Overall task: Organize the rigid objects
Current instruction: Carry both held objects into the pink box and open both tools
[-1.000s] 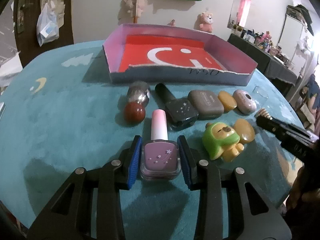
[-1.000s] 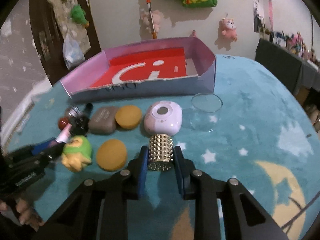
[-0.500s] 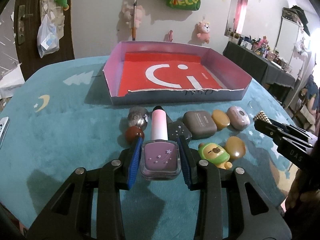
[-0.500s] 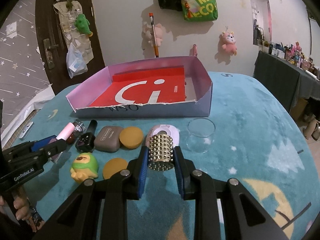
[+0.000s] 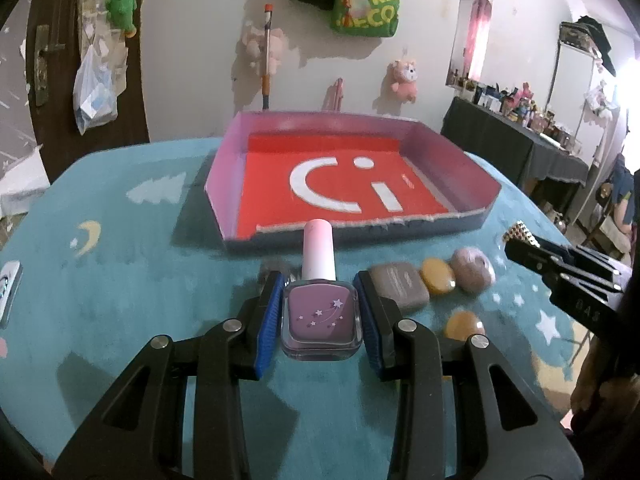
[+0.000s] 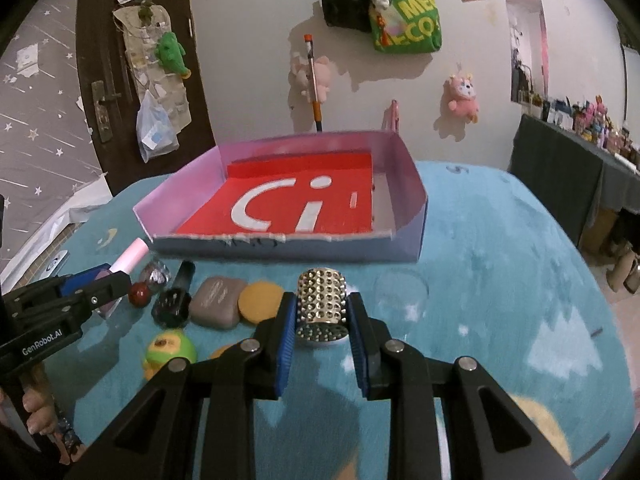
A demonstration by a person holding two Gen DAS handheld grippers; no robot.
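Observation:
My left gripper [image 5: 320, 316] is shut on a purple nail polish bottle [image 5: 321, 322] with a pink cap, held above the teal mat. My right gripper [image 6: 322, 312] is shut on a studded silver cylinder [image 6: 321, 306], also lifted off the mat. Beyond both lies the pink box [image 5: 224, 168] [image 6: 404, 236] with a red floor, nothing in it. On the mat before it lie a grey case [image 6: 216, 302], yellow discs [image 6: 258, 298], a black polish bottle [image 6: 176, 300], a red ball [image 6: 138, 294], a green toy [image 6: 170, 352] and a pink round case [image 5: 472, 270].
A clear glass cup [image 6: 400, 292] stands right of the studded cylinder, near the box's front corner. The left gripper's body [image 6: 48, 312] and a hand [image 6: 36, 412] show at the left of the right wrist view. A dark side table [image 6: 560, 168] stands far right.
Both grippers have risen with their objects, so the mat items and the box sit lower and farther in the views. The grips are unchanged.

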